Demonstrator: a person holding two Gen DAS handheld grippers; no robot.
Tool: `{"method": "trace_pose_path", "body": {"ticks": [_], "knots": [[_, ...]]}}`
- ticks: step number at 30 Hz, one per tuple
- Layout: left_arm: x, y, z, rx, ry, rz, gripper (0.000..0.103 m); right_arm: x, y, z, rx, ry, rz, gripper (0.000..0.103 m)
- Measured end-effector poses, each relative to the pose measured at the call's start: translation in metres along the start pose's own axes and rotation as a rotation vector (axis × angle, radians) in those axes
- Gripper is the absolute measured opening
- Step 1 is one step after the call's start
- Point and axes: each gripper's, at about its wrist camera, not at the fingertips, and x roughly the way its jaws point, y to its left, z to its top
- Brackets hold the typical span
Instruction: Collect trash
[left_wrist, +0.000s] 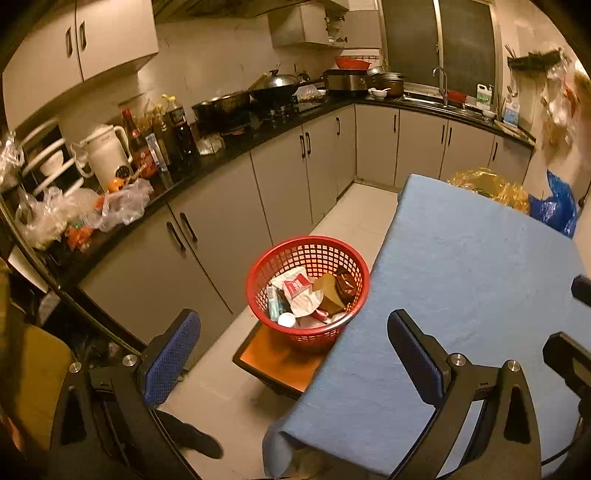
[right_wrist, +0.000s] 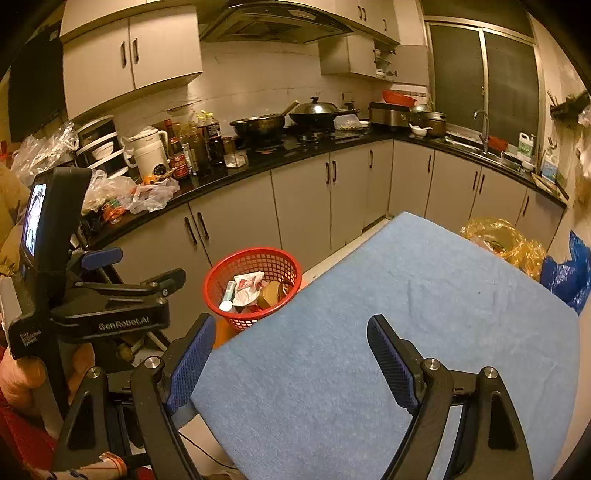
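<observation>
Trash sits piled inside a red mesh basket (left_wrist: 308, 291), the landmark here: a crumpled white wrapper with red print (left_wrist: 297, 291), a brown carton (left_wrist: 328, 295), a dark wrapper (left_wrist: 345, 284) and a small tube (left_wrist: 273, 299). The basket stands on an orange stool (left_wrist: 280, 362), pressed against the left edge of a table covered in blue cloth (left_wrist: 461, 295).

The left gripper (left_wrist: 295, 354) hovers just in front of the basket, jaws spread wide with nothing between them. One blue pad (left_wrist: 171, 358) hangs over the floor to the basket's left, the other over the cloth.

The right gripper (right_wrist: 291, 354) hovers to the right of the basket above the cloth, also wide apart and empty.

Behind the basket run grey cabinets (left_wrist: 229, 206) under a black counter. Beyond the table's far end lie a yellow bag (left_wrist: 491, 188) and a blue bag (left_wrist: 554, 206).
</observation>
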Motion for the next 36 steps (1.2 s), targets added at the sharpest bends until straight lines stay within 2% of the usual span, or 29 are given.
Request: {"method": "trace_pose_path", "body": {"ticks": [36], "knots": [[0.006,0.024,-0.008,-0.001,0.014,0.084,0.101,0.027,0.018,0.006,-0.058,0.043,0.058,0.087]]}}
